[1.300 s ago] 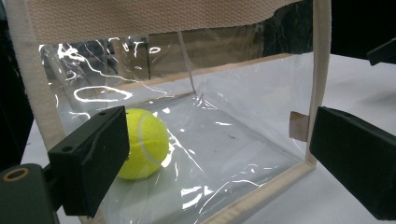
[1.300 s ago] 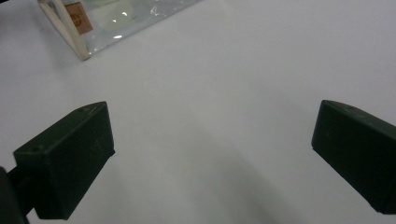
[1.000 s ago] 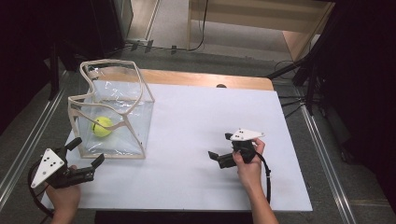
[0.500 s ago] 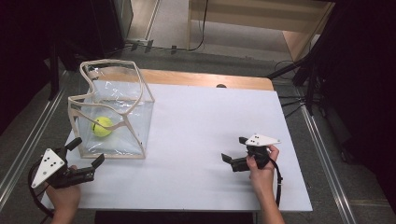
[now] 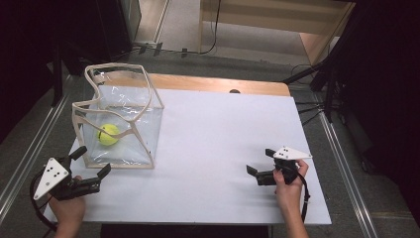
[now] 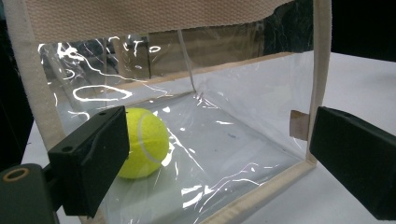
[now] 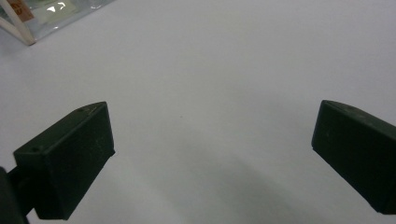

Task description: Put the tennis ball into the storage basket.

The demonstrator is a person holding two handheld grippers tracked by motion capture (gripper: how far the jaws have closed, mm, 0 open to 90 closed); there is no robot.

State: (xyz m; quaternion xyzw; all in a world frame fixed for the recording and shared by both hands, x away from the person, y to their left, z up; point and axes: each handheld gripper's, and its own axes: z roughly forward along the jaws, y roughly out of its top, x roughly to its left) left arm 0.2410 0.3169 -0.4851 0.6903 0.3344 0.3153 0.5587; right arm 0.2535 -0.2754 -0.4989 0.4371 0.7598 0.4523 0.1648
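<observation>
— Nearest the camera? Two hand-held tools at the near edge of the white table (image 5: 213, 148). Left gripper (image 5: 91, 165) low at the near-left corner, jaws spread wide, nothing between them, aimed at the near wall of the clear bag (image 5: 119, 126). Right gripper (image 5: 261, 163) out at the near right, likewise spread and empty, well apart from everything, pointing left across bare tabletop.

— And the ball? Tennis ball (image 5: 109, 134) resting on the floor of the bag, toward its left side, untouched. Seen through the plastic from the left gripper view (image 6: 142, 142), just past the left jaw.

— Why held so? Likely parked at the edges: wide jaws ready for a grasp, yet too low to clear the webbing rim (image 6: 154, 14). Upright, open-topped bag, handles standing, so probably a reach from above.

— Farther back? Bare white surface, then a strip of wooden tabletop (image 5: 218, 84) along the far edge, a dark floor with cables beyond.
</observation>
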